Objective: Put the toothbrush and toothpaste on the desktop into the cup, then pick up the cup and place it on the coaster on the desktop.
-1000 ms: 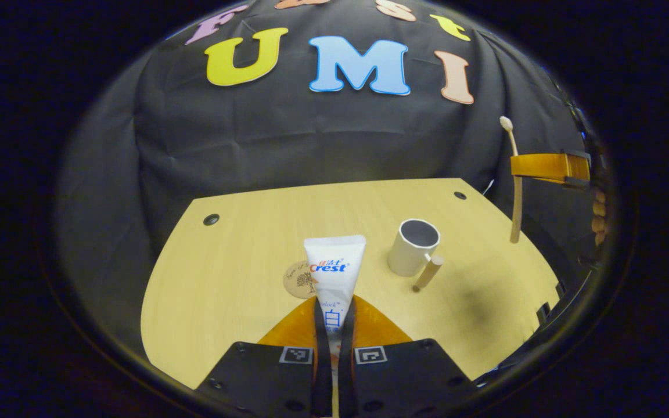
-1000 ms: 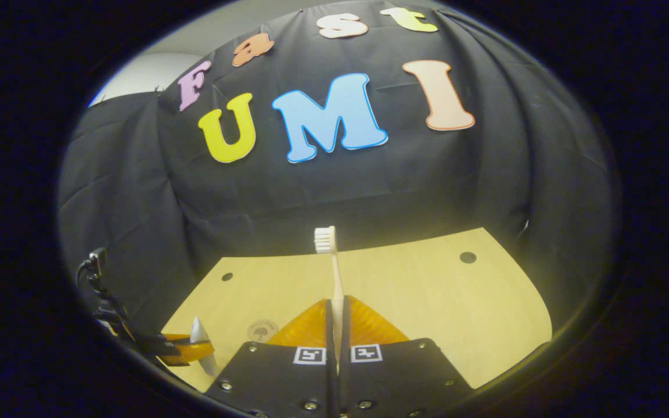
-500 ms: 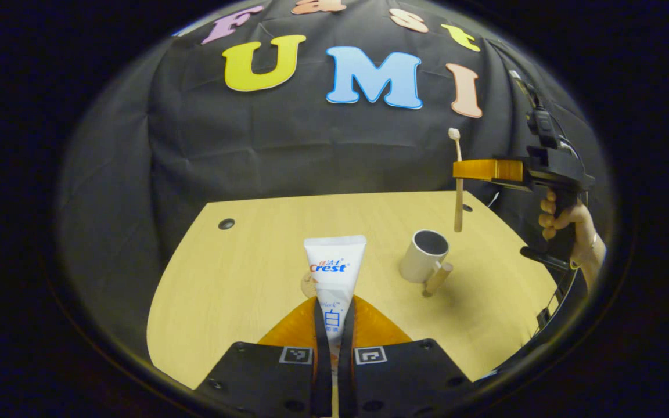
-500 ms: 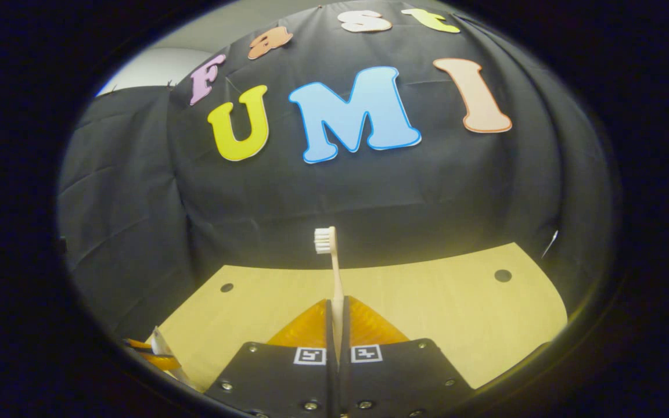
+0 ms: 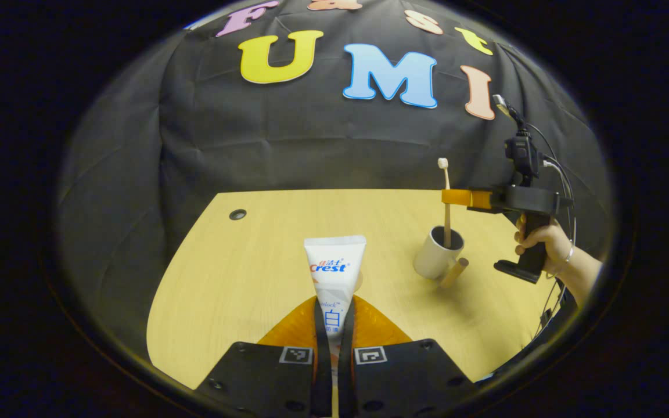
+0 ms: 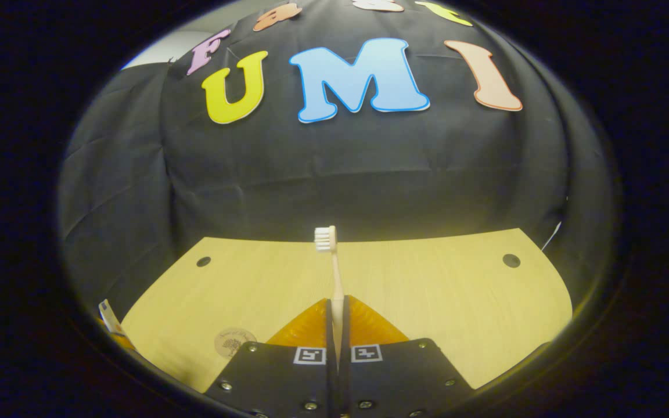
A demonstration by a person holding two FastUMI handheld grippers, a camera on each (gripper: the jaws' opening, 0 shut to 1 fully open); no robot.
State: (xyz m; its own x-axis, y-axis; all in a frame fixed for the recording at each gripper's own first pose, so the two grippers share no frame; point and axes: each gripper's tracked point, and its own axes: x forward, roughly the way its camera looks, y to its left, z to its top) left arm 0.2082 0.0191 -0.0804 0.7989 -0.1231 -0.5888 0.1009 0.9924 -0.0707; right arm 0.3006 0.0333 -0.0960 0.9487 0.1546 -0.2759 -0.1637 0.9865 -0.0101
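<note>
My left gripper (image 5: 334, 316) is shut on a white toothpaste tube (image 5: 334, 268), held upright above the wooden desktop (image 5: 241, 273). To the right stands a white cup (image 5: 436, 255) with a wooden handle. My right gripper (image 5: 449, 197) is shut on a pale toothbrush (image 5: 446, 203), bristles up, whose lower end dips into the cup. In the right gripper view the toothbrush (image 6: 334, 273) rises from between the shut fingers of my right gripper (image 6: 335, 316). A round wooden coaster (image 6: 234, 341) lies at lower left there, and the toothpaste tube (image 6: 108, 316) peeks in at the left edge.
A hand (image 5: 540, 247) holds the right gripper's handle at the desk's right edge. Dark cable holes (image 5: 237, 214) (image 6: 510, 260) sit near the desktop's back corners. The black cloth wall rises right behind the desk.
The right gripper has carried the toothbrush left and down, so its lower end now sits inside the cup. The left gripper holds the toothpaste much as before.
</note>
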